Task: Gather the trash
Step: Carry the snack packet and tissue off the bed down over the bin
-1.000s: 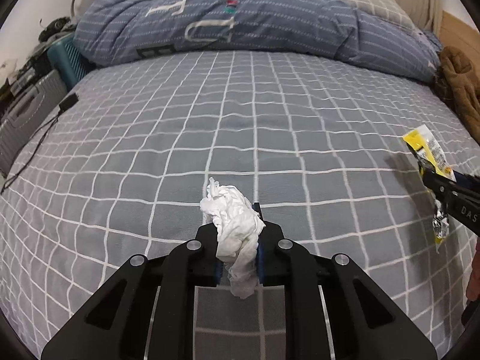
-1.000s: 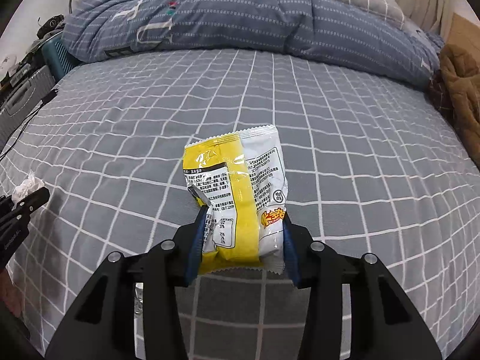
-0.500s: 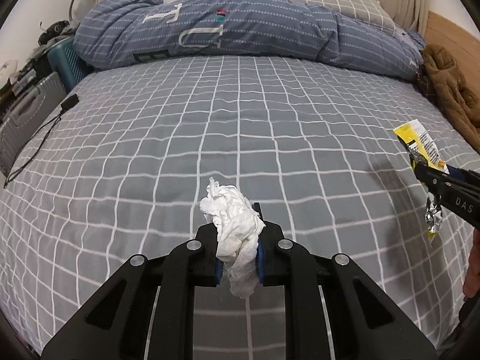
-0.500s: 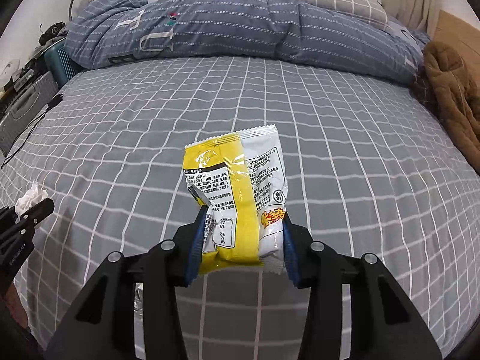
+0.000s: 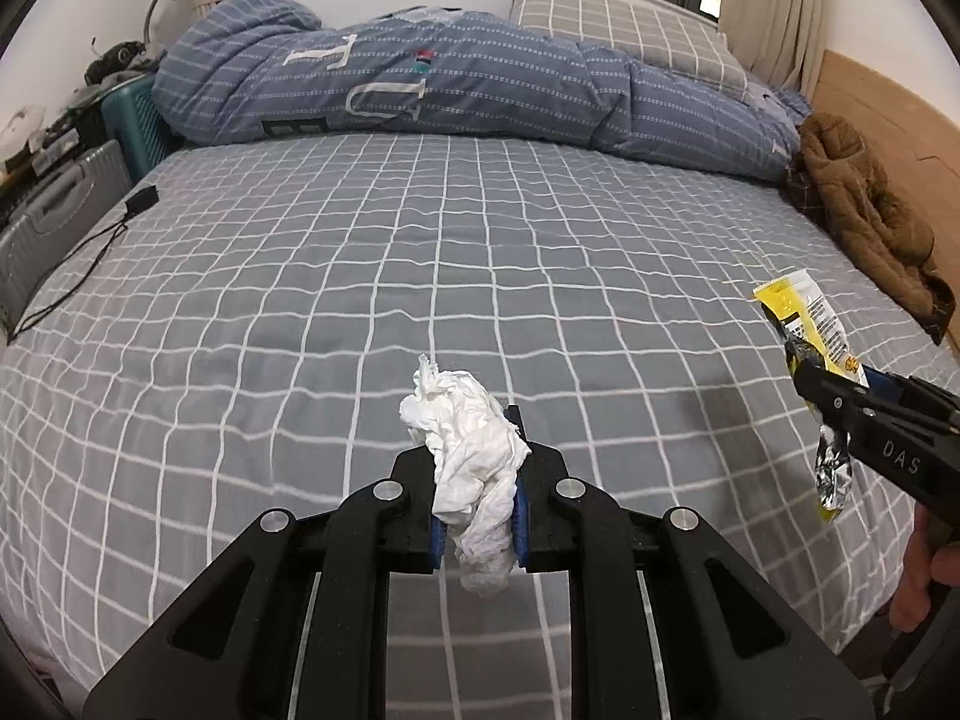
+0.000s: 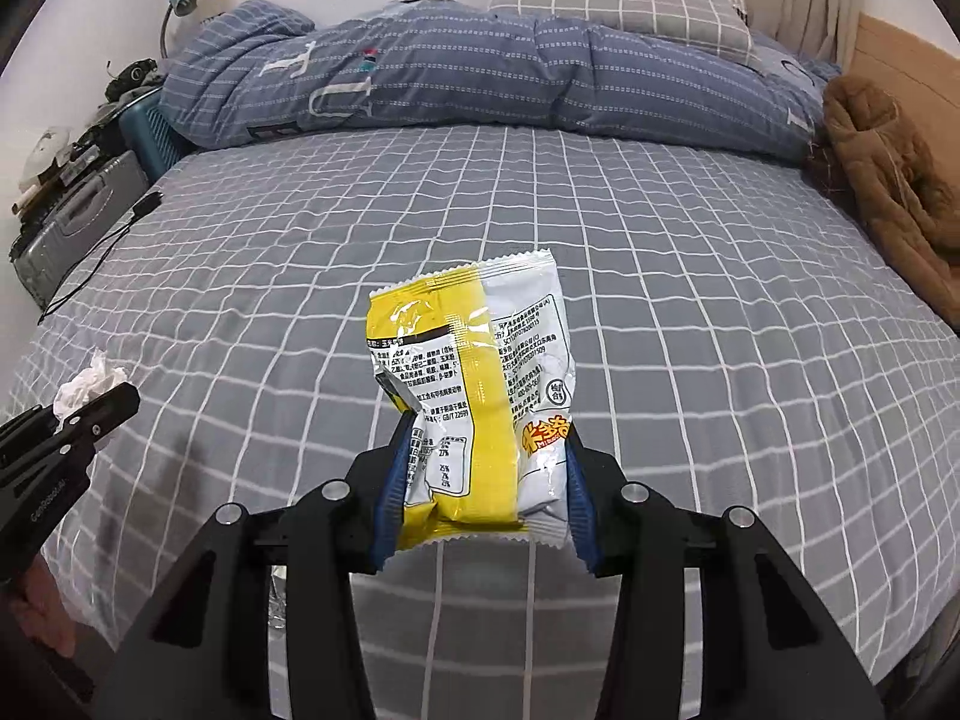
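Note:
My left gripper (image 5: 477,468) is shut on a crumpled white tissue (image 5: 465,444) and holds it above the grey checked bed (image 5: 420,252). My right gripper (image 6: 480,468) is shut on a yellow and white snack wrapper (image 6: 474,372), held upright above the bed. The right gripper (image 5: 840,396) with the wrapper (image 5: 804,324) shows at the right of the left wrist view. The left gripper (image 6: 114,402) with the tissue (image 6: 84,384) shows at the left of the right wrist view.
A rolled blue duvet (image 5: 420,84) and a grey checked pillow (image 5: 624,30) lie at the far end of the bed. A brown jacket (image 5: 864,210) lies at the right edge. Suitcases (image 5: 54,222) and a black cable (image 5: 90,252) are on the left.
Both grippers have drawn back and up from the bed with their trash still held. More of the room and the bed's near edge shows now.

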{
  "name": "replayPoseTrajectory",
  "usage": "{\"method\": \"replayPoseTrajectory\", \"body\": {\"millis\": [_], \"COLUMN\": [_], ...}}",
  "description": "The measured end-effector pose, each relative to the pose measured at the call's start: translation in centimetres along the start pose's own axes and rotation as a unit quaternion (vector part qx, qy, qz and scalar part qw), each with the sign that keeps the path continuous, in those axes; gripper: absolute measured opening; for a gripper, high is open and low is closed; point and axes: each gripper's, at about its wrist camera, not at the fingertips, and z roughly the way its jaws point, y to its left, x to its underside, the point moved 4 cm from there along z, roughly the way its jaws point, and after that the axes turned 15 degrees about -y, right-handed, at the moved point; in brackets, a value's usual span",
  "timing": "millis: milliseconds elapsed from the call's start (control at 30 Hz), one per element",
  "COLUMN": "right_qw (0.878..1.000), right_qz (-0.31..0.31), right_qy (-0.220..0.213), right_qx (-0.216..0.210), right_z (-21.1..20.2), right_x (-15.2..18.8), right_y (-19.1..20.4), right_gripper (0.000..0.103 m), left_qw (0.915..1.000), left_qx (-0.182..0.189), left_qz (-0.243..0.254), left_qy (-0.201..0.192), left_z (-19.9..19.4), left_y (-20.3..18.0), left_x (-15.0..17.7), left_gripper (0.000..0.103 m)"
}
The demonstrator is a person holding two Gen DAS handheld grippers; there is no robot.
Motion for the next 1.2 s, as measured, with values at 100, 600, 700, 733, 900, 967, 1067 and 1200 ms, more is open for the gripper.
{"method": "replayPoseTrajectory", "body": {"millis": [100, 600, 700, 733, 900, 967, 1067, 1200], "right_qw": [1.0, 1.0, 1.0, 0.999, 0.999, 0.999, 0.999, 0.998], "right_qz": [0.007, 0.006, 0.006, 0.005, 0.006, 0.005, 0.007, 0.005], "right_qy": [0.002, 0.0, 0.006, 0.008, 0.02, 0.026, 0.034, 0.043], "right_qx": [-0.007, -0.025, -0.03, -0.032, -0.038, -0.04, -0.042, -0.041], "right_z": [-1.5, -9.1, -10.0, -10.5, -12.0, -12.6, -13.4, -14.5], "right_x": [0.7, 5.0, 6.2, 6.7, 8.9, 9.9, 11.1, 12.8], "right_y": [0.1, 1.8, 2.3, 2.6, 3.4, 3.7, 4.0, 4.4], "right_gripper": [0.043, 0.043, 0.043, 0.043, 0.043, 0.043, 0.043, 0.043], "left_qw": [1.0, 1.0, 0.9999, 0.9998, 0.9995, 0.9993, 0.9988, 0.9978], "left_qx": [-0.004, 0.001, 0.001, 0.001, 0.003, 0.004, 0.004, 0.004], "left_qz": [0.001, -0.007, -0.008, -0.01, -0.013, -0.012, -0.015, -0.019], "left_qy": [-0.004, 0.007, 0.013, 0.016, 0.028, 0.035, 0.046, 0.063], "left_z": [-1.4, -7.5, -8.4, -8.7, -10.3, -10.9, -11.7, -12.8], "left_y": [-0.5, -1.7, -1.8, -1.8, -2.0, -2.1, -2.1, -2.0], "left_x": [0.4, 4.6, 5.7, 6.2, 8.3, 9.4, 11.0, 13.2], "left_gripper": [0.015, 0.015, 0.015, 0.015, 0.015, 0.015, 0.015, 0.015]}}
